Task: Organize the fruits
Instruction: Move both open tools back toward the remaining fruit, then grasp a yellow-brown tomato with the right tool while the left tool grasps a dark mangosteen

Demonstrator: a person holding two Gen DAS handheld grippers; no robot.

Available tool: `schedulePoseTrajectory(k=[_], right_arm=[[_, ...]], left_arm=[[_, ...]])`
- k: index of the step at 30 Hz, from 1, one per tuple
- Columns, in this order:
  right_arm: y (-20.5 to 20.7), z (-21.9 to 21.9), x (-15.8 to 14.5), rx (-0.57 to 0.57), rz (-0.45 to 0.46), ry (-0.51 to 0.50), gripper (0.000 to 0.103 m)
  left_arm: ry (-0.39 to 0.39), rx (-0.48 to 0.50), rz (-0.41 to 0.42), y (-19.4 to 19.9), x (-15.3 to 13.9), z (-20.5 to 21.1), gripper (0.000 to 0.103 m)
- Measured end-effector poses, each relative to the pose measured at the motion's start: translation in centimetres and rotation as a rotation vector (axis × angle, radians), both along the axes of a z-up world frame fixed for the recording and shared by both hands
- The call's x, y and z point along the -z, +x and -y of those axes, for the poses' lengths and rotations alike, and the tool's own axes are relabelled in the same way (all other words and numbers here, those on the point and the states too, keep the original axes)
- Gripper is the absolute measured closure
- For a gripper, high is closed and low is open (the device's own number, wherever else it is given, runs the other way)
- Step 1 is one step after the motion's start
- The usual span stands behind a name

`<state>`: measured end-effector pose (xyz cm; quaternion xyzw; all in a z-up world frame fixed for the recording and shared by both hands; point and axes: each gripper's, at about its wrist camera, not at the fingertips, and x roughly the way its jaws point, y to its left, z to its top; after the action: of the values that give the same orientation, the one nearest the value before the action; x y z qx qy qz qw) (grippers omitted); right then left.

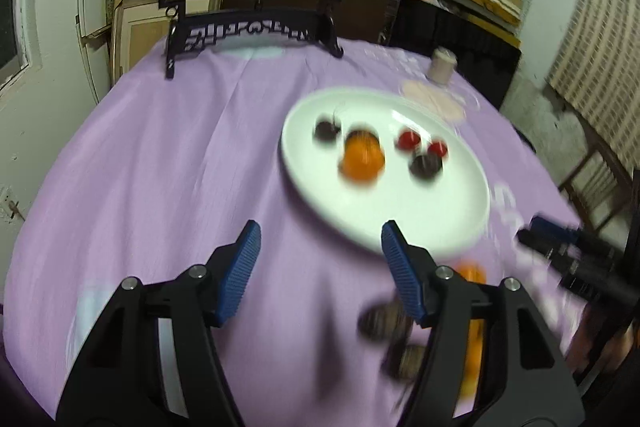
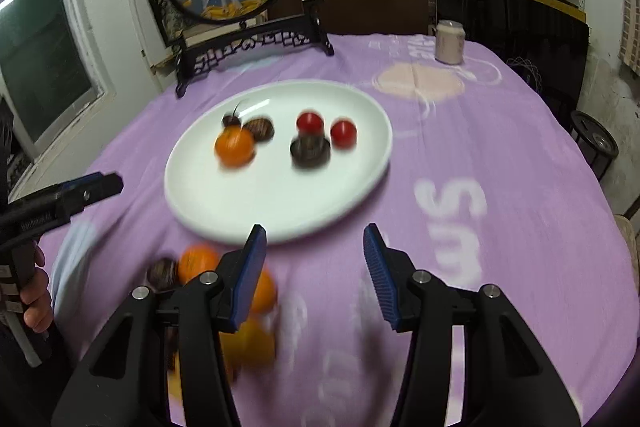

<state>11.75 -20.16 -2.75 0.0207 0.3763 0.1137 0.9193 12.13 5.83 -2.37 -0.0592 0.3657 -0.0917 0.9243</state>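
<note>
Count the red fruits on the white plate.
2: both on the plate, side by side behind a dark fruit, one left, one right. None look hidden.

Dim indoor light, purple cast. Motion blur on plate [image 1: 448, 227] & fruit; glare streak on rim. Fisheye bends edges, dark corners.

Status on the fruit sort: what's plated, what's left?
Done: white plate holds an orange, two red fruits and dark ones. In hand: nothing; left gripper and right gripper both open, empty. Left: loose oranges and dark fruits on the purple cloth.
</note>
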Motion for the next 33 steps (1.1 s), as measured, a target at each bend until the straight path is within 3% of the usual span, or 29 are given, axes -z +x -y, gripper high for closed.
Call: schedulePoseTrajectory(k=[8,17,23,26,27,28,33], right_arm=[[-3.1,0.0,1.8,-0.027,-0.095,0.018,0.049],[-4.4,-1.7,3.2,-0.092,-0.145,-0.07,0.049],[-3.1,-3.7,4.7,-0.137,-0.181,-0.106,0.049],[-2.0,-4.3,5.0,-0.15,-0.169,-0.058,0.049],[-1.7,-4.3,5.0,-0.15,-0.172,-0.048,0.052],[-1.5,-4.3,5.0,-0.157,-0.178,-0.037,0.064],[-1.8,-3.8,4.8,-0.173,-0.189,-0.007,0.065]], left_arm=[[0.034,0.026,-0.089,-4.3,3.1,-0.7,0.036],[0.034,0.043,-0.09,-6.3,2.8,-1.4,0.033],[0.024,0.063,-0.093,-7.5,2.9,-1.6,0.032],[0.034,0.073,-0.104,-7.4,3.1,-1.1,0.03],[0.036,0.074,-0.111,-7.4,3.2,-0.9,0.03],[0.039,0.075,-0.117,-7.3,3.3,-0.8,0.03],[0.048,0.095,-0.126,-7.7,3.3,-0.1,0.03]])
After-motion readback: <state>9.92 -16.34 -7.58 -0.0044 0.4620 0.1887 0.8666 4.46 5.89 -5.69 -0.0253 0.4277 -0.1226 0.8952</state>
